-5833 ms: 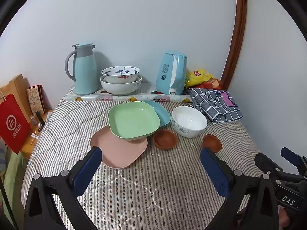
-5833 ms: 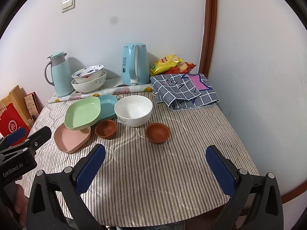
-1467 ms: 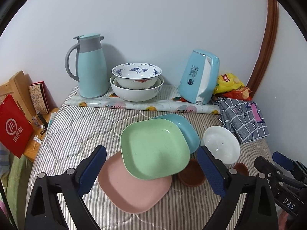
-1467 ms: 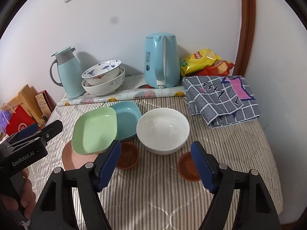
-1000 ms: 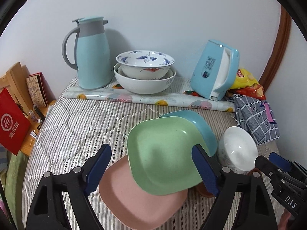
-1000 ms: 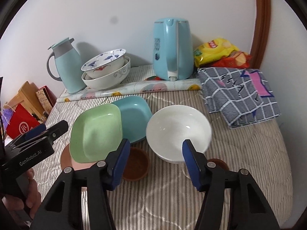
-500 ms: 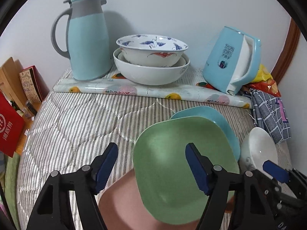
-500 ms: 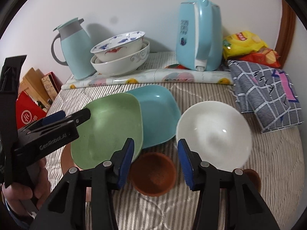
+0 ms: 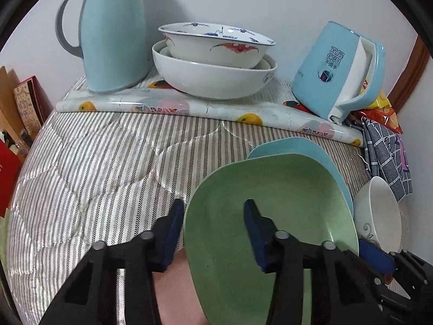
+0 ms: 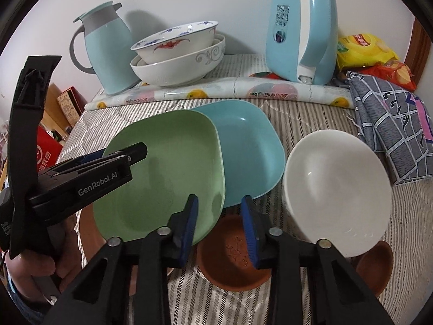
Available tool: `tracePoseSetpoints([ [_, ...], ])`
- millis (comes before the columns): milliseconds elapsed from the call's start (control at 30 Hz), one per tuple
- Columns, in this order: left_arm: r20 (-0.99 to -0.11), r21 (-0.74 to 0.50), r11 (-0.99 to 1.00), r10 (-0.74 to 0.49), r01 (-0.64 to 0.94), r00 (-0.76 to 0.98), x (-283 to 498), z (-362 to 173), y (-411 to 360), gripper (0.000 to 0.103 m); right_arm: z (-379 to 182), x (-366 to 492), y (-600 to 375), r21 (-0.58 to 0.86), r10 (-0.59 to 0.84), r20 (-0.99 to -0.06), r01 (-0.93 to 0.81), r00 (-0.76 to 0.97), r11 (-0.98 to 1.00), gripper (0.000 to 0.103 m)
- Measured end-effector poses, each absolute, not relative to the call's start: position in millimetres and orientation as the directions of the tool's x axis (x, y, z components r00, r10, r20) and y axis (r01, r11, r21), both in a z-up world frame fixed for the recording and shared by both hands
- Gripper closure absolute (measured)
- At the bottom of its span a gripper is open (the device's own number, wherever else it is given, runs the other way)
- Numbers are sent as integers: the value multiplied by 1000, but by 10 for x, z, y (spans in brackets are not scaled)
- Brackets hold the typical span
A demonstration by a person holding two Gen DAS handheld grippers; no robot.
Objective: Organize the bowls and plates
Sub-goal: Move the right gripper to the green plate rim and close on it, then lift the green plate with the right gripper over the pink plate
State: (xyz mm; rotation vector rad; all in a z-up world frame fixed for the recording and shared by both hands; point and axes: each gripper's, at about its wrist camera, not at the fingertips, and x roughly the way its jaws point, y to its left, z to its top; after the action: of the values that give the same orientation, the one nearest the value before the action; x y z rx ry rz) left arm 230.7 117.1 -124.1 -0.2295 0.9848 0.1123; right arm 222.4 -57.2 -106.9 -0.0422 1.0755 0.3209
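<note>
Closing on the near-left rim of the green plate (image 9: 270, 211), the left claw (image 9: 213, 216) straddles it, pads not yet pressing. Half a second back both claws gaped wider. The right claw (image 10: 220, 214) narrows over the brown dish (image 10: 232, 257)'s far rim, so two lifts look imminent.

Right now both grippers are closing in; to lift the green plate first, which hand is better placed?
Left, probably. The left gripper straddles the green plate's near-left rim, jaws closing with that rim between them. The right gripper is also closing, but sits over the brown dish and only overlaps the plate's corner.
</note>
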Motion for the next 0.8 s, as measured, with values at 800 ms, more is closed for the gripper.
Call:
tracePoseSetpoints([
  [800,-808,-146,971,-8,-188,589,2084,-1089,1268,88,-992,2129,-495,69,193,-852,-262,487,963,94],
])
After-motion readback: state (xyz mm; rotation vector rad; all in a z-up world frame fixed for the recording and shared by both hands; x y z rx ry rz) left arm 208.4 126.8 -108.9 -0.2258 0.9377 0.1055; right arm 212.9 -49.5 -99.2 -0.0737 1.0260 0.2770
